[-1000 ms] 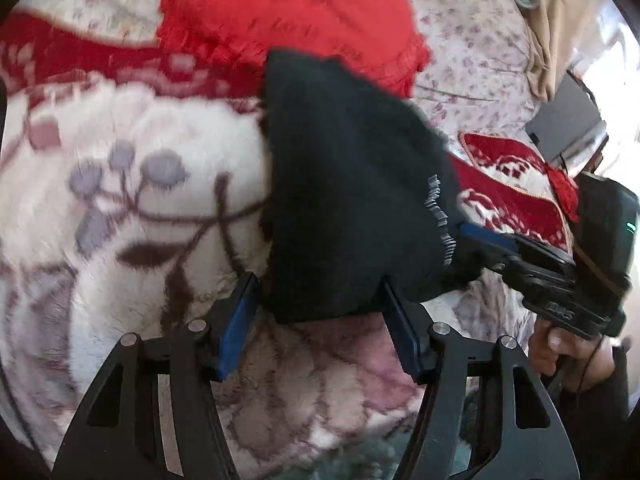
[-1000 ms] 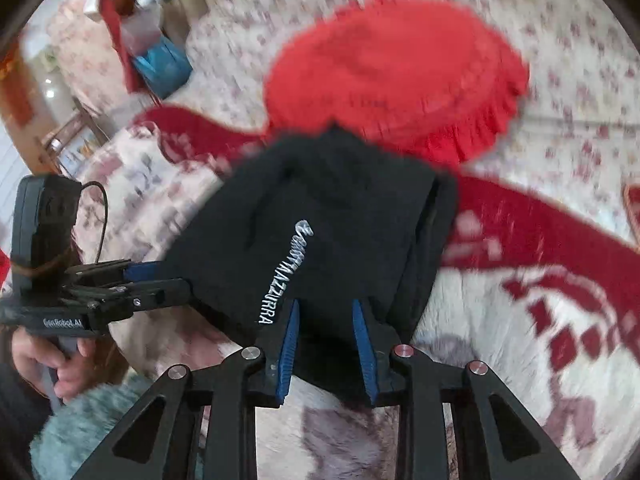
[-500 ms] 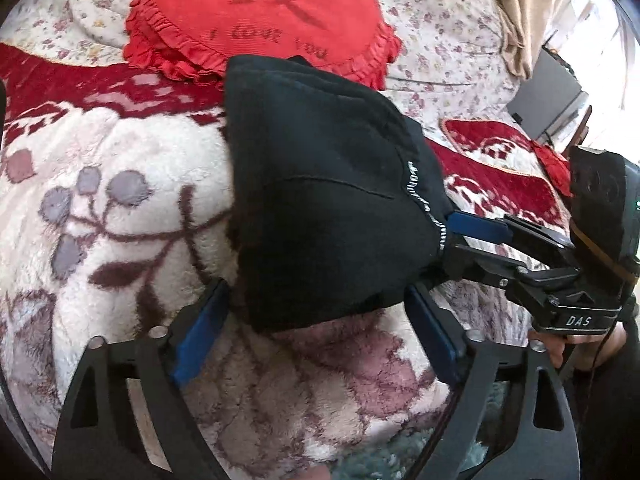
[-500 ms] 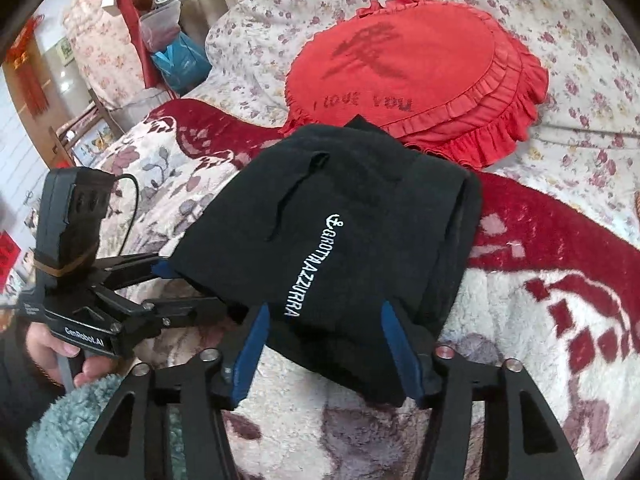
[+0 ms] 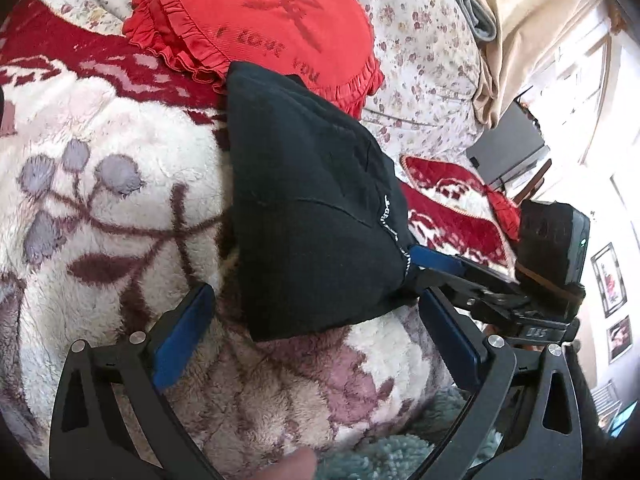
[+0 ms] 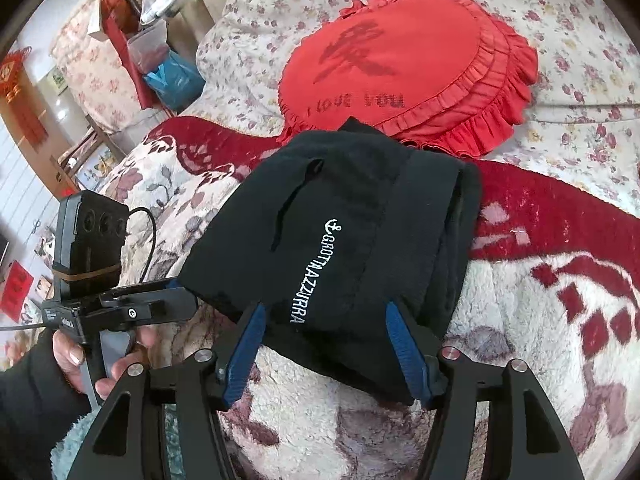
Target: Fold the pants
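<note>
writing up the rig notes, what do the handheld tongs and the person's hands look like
Both tongs, left and right, have black skeletal frames with cut-out openings, silver screws and blue finger pads. Each carries a black box module strapped with a brown band; the left one trails a black cable. The bare left hand wears a dark sleeve.

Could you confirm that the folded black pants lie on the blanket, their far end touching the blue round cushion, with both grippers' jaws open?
Not quite: the cushion is red, not blue, as the right wrist view shows. The pants do lie folded on the blanket, and the left gripper and right gripper are open.
</note>
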{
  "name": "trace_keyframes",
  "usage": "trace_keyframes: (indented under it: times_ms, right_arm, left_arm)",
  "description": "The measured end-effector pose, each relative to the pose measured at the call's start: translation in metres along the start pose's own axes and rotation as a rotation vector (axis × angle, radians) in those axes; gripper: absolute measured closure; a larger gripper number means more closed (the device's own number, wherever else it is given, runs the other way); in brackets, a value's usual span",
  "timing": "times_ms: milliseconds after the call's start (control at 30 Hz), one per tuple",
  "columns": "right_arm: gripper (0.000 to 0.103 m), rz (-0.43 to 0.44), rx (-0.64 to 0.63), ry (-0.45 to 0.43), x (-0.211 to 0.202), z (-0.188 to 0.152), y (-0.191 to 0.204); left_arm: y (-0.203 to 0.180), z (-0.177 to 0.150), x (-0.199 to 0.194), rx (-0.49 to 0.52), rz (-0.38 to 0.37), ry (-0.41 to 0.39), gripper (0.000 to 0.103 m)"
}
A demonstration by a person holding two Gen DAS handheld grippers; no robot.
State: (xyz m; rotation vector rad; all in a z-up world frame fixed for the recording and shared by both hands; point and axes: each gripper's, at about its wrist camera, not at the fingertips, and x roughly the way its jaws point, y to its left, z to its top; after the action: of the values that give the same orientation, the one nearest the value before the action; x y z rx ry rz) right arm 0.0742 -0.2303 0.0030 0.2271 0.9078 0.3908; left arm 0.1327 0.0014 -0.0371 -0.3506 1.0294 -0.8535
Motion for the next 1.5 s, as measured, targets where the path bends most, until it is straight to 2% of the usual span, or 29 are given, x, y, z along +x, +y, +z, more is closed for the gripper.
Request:
trace_keyframes:
  times_ms: [133,300,367,667,733,1067,1200,1267,1333,1400,1500]
  right_arm:
    - [0.035,0.013,0.012,-0.001,0.001,0.000,0.000]
    - [0.035,0.031,0.040,-0.003,0.000,0.000,-0.004]
    - [0.035,0.034,0.044,-0.004,0.000,-0.001,-0.004]
    - [0.035,0.047,0.049,-0.002,0.000,0.000,-0.005]
    - [0.035,0.043,0.045,-0.001,0.000,-0.001,-0.005]
    - [0.035,0.036,0.031,0.002,0.001,0.000,-0.005]
    - [0.035,0.038,0.033,0.004,0.001,0.000,-0.006]
    - [0.035,0.045,0.040,0.003,0.001,0.000,-0.007]
    - [0.035,0.047,0.036,0.002,0.000,0.000,-0.007]
    - [0.036,0.048,0.022,0.000,-0.001,0.001,-0.006]
    - [0.043,0.053,0.039,-0.041,-0.016,0.003,-0.007]
  left_arm:
    - [-0.008,0.000,0.005,0.044,0.049,0.014,0.001]
    - [-0.001,-0.002,0.003,0.022,0.023,0.000,0.001]
    - [-0.003,-0.002,0.004,0.027,0.034,0.004,0.001]
    - [-0.031,-0.006,0.024,0.194,0.251,0.098,0.001]
    - [-0.033,-0.007,0.027,0.218,0.277,0.104,0.001]
    - [-0.030,-0.012,0.021,0.202,0.268,0.077,0.001]
    - [-0.039,-0.015,0.023,0.239,0.340,0.091,0.001]
    - [-0.045,-0.016,0.020,0.237,0.395,0.099,0.001]
    - [-0.047,-0.018,0.012,0.218,0.416,0.108,0.001]
    - [-0.053,-0.020,-0.003,0.196,0.421,0.087,0.001]
    - [-0.065,-0.019,-0.025,0.152,0.451,0.015,0.001]
